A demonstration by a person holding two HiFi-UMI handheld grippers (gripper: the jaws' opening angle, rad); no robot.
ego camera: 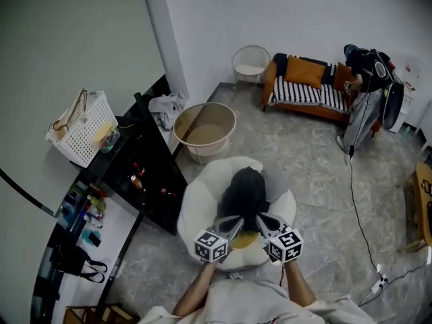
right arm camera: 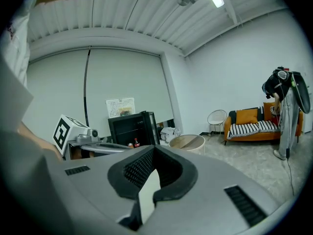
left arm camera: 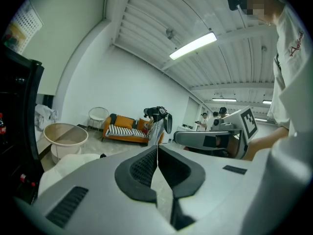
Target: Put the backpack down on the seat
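Black backpack (ego camera: 246, 186) on white seat (ego camera: 199, 204) by beige tub (ego camera: 204, 128); left tongs (left arm camera: 157, 150) and right tongs (right arm camera: 153, 149) closed, empty.

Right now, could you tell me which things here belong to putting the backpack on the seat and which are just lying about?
Part of the job: black backpack, white beanbag seat, left gripper, right gripper; both jaws shut, empty.
Just lying about: round tub, white basket, orange sofa, wire chair, black cabinet.

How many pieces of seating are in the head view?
3: the white beanbag under the backpack, the wire chair by the far wall, the sofa right of it. A cut-off wooden piece at the right edge may be another.
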